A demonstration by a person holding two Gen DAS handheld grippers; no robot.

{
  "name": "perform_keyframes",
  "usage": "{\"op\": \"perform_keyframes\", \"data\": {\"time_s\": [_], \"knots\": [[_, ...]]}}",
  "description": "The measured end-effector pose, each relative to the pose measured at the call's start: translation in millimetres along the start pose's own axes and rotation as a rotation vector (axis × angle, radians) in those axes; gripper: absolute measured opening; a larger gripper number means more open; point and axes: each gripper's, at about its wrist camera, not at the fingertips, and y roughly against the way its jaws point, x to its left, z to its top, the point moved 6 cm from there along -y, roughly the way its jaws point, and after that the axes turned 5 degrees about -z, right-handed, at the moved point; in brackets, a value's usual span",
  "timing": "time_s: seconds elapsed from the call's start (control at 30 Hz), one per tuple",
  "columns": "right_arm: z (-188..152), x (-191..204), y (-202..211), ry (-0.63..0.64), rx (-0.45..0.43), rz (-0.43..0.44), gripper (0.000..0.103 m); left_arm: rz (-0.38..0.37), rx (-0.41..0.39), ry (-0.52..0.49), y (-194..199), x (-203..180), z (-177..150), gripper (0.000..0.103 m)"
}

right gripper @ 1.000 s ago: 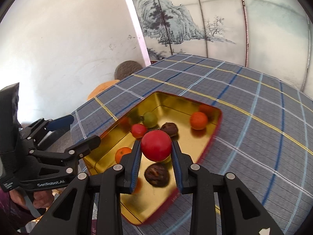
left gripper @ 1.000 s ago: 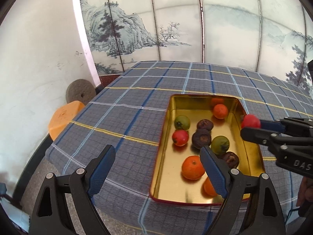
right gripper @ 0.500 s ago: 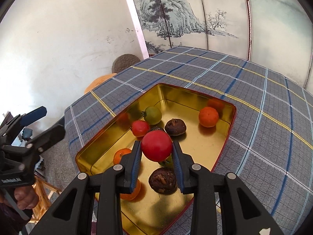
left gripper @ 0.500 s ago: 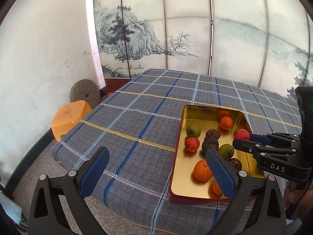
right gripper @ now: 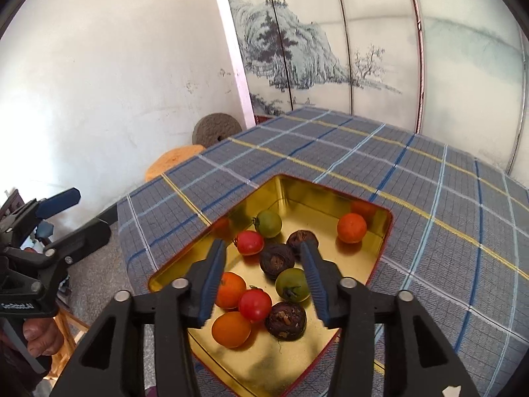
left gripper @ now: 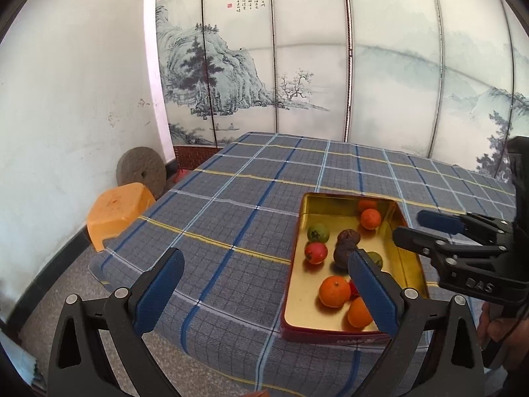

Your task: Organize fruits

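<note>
A gold tin tray (right gripper: 330, 198) with a red rim sits on the plaid tablecloth and holds several fruits: red tomatoes, green tomatoes, oranges and dark wrinkled fruits. A red tomato (right gripper: 254, 305) lies in the tray between two oranges, below my right gripper (right gripper: 263, 251). That gripper is open and empty above the tray. My left gripper (left gripper: 264, 264) is open and empty, held off the table's left front edge, left of the tray (left gripper: 314, 317). The right gripper (left gripper: 410, 225) shows in the left wrist view over the tray's right rim.
The plaid tablecloth (left gripper: 251, 198) covers the table. An orange stool (left gripper: 119, 208) and a round grey millstone (left gripper: 142, 172) stand on the floor at the left, by the white wall. A painted folding screen (left gripper: 297, 66) stands behind the table.
My right gripper has opened and let go of the red tomato, which now lies in the tray. My left gripper has pulled back and up, away from the tray.
</note>
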Motion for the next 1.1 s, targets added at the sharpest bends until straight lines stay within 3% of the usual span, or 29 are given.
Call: {"op": "perform_keyframes", "data": {"time_s": [0.23,0.53,1.1], "knots": [[-2.0,2.7,51.6,0.031,-0.118,-0.073,0.078,0.009,-0.06,-0.026,23.9,-9.2,9.3,0.1],[-3.2,3.5,104.4,0.057,-0.242,-0.145,0.096,0.017,-0.097,-0.036,44.6,-25.8,13.1,0.102],[-10.9,1.5,142.8,0.067,-0.316,-0.176,0.101,-0.006,-0.116,-0.068,69.4,-57.6,15.5,0.102]]}}
